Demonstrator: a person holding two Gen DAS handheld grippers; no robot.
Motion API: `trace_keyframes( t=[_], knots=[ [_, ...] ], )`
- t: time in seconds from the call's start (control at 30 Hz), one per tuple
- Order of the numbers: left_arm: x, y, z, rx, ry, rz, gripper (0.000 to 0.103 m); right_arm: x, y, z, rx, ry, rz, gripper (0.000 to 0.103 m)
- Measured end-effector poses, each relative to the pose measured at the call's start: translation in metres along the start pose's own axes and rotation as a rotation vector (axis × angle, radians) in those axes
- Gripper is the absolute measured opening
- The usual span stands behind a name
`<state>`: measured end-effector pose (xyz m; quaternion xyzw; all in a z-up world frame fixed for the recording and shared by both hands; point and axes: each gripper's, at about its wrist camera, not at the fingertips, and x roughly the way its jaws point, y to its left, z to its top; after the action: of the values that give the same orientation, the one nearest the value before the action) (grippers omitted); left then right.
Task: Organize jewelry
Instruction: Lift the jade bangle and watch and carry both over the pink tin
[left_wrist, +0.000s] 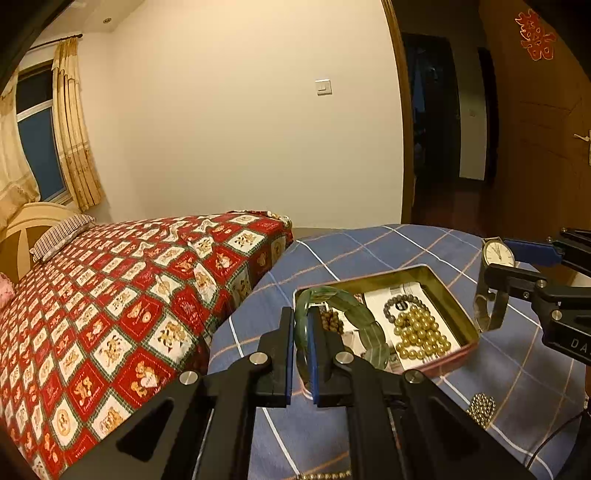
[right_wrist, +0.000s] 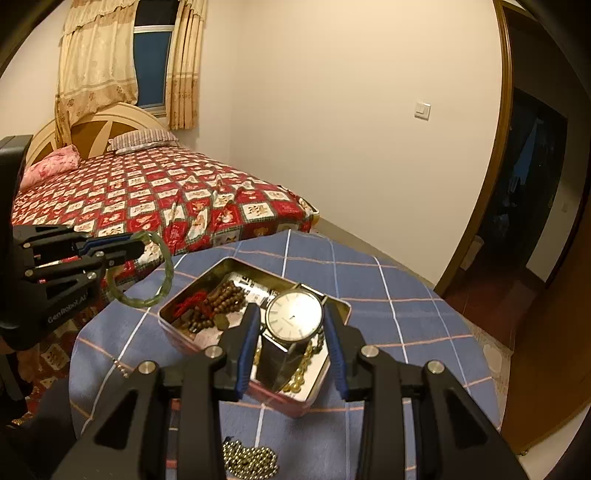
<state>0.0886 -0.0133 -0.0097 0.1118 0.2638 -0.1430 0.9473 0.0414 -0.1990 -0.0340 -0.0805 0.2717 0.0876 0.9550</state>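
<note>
Task part done. In the tin (left_wrist: 452, 295) on the blue cloth (left_wrist: 369, 243) already: gold beads (left_wrist: 421, 334), brown beads (right_wrist: 221, 299), a dark bead ring (left_wrist: 404, 301), something red (right_wrist: 190, 304). Up in the air, not yet put down: one green bangle (left_wrist: 347, 317), pinched tight by the left gripper (left_wrist: 303, 354), and one watch (right_wrist: 294, 319), squeezed at its sides by the right gripper (right_wrist: 291, 347), above the tin. Left to do: one small bead chain (right_wrist: 249, 459) on the cloth, near side, outside the tin. One tin, two grippers, one bed (right_wrist: 147, 192) far left.
</note>
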Motion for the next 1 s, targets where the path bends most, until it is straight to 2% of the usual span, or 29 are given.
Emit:
trace_keyframes(
  t=[0.33, 1.0],
  knots=[
    [0.022, 0.0, 0.011, -0.002, 0.007, 0.015, 0.006, 0.014, -0.009, 0.01, 0.007, -0.005, -0.012, 0.037],
    [0.051, 0.001, 0.01, 0.003, 0.053, 0.028, 0.006, 0.044, -0.016, 0.014, -0.014, 0.032, -0.026, 0.037]
  ],
)
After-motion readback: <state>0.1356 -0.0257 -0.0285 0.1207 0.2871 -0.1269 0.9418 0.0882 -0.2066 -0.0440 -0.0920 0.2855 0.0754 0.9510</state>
